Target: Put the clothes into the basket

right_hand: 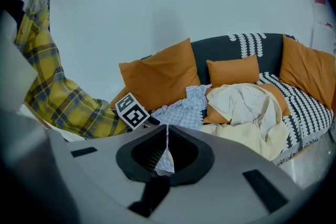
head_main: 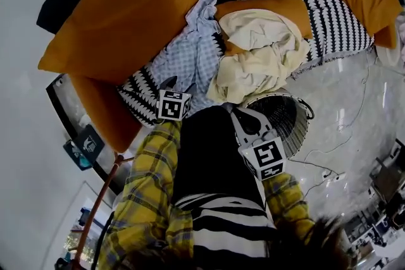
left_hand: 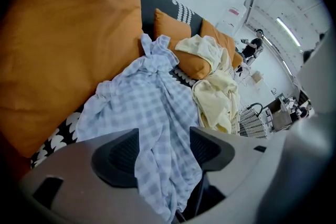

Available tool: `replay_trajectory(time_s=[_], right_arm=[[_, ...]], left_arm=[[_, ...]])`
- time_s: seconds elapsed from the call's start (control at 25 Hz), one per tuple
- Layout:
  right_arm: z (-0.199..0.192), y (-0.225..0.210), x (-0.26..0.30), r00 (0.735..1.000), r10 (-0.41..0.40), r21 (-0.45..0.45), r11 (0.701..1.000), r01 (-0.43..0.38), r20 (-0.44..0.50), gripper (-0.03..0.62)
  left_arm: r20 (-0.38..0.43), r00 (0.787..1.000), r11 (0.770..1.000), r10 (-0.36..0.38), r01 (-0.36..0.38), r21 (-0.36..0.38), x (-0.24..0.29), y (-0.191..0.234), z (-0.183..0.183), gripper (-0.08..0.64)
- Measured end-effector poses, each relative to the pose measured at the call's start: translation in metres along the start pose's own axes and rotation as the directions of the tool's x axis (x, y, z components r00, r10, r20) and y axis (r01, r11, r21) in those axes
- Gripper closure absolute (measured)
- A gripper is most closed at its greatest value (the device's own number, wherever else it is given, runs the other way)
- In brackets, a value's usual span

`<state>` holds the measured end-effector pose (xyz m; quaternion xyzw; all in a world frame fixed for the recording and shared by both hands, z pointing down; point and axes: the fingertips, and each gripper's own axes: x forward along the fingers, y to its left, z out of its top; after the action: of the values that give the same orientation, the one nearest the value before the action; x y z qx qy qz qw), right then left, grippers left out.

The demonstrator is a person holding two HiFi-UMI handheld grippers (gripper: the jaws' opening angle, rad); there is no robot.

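left hand-held gripper (left_hand: 164, 147): released; the jaws are spread wide over the near end of the blue checked garment (left_hand: 152, 102), which is seen between them but is not clamped by the pads.
right hand-held gripper (right_hand: 167, 127): clenched; the jaw tips are brought together and nothing is gripped.
blue checked garment: laid out on the patterned seat of the sofa (head_main: 335, 19), just right of the large orange cushion (head_main: 126, 9).
cream garment (head_main: 259, 57): heaped to the right of the checked one and touching it, draped over a smaller orange cushion and hung over the seat's near edge.
basket (head_main: 292, 129): a dark wire one, set on the pale floor (head_main: 354, 110) just near of the sofa, below the cream garment.
sleeves (head_main: 149, 180): yellow plaid, seen behind both marker cubes.
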<state>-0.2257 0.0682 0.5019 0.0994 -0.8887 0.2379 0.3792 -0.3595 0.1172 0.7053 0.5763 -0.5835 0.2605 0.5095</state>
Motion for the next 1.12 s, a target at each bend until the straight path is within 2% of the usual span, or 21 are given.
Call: replay_trajectory(time_s=[0.2,0.28,0.4,0.52,0.6,0.72,0.88,1.0,1.12], right_arm=[[-0.01,-0.005,0.016,0.999,0.012,0.025,1.0,-0.011,-0.039,0.563],[-0.013,-0.005,0.02,0.999,0.017,0.034,0.999,-0.015,-0.048,0.563],[-0.019,-0.003,0.023,0.997,0.025,0.041,0.999,-0.022,-0.07,0.563],[-0.025,-0.002,0.026,0.996,0.03,0.042,0.999,-0.026,-0.082,0.563],[-0.029,-0.001,0.028,0.996,0.03,0.044,0.999,-0.026,-0.088,0.563],[-0.029,0.002,0.03,0.995,0.037,0.06,0.998,-0.031,-0.093,0.563],[-0.029,0.004,0.035,0.994,0.037,0.064,0.997,-0.03,-0.1,0.563],[-0.029,0.004,0.036,0.995,0.029,0.068,0.997,-0.023,-0.1,0.563],[-0.027,0.002,0.035,0.995,0.017,0.072,0.997,-0.01,-0.099,0.563]], left_arm=[[-0.014,0.999,0.999,0.044,-0.044,0.005,0.018,0.012,0.001,0.233],[-0.02,0.999,0.999,0.047,-0.047,-0.015,0.027,0.012,0.0,0.218],[-0.002,1.0,0.993,0.023,-0.023,-0.112,0.039,0.009,0.002,0.196],[0.047,0.999,0.969,-0.011,0.022,-0.246,0.049,0.005,0.012,0.173],[0.06,0.998,0.962,-0.016,0.031,-0.271,0.053,0.002,0.017,0.173],[0.042,0.999,0.967,0.019,-0.008,-0.253,0.058,0.0,0.017,0.174],[-0.02,0.988,0.973,0.15,-0.151,-0.172,0.063,0.005,0.013,0.181],[-0.031,0.971,0.966,0.238,-0.24,-0.093,0.064,0.009,0.01,0.237],[-0.04,0.968,0.965,0.249,-0.251,-0.076,0.061,0.014,0.007,0.326]])
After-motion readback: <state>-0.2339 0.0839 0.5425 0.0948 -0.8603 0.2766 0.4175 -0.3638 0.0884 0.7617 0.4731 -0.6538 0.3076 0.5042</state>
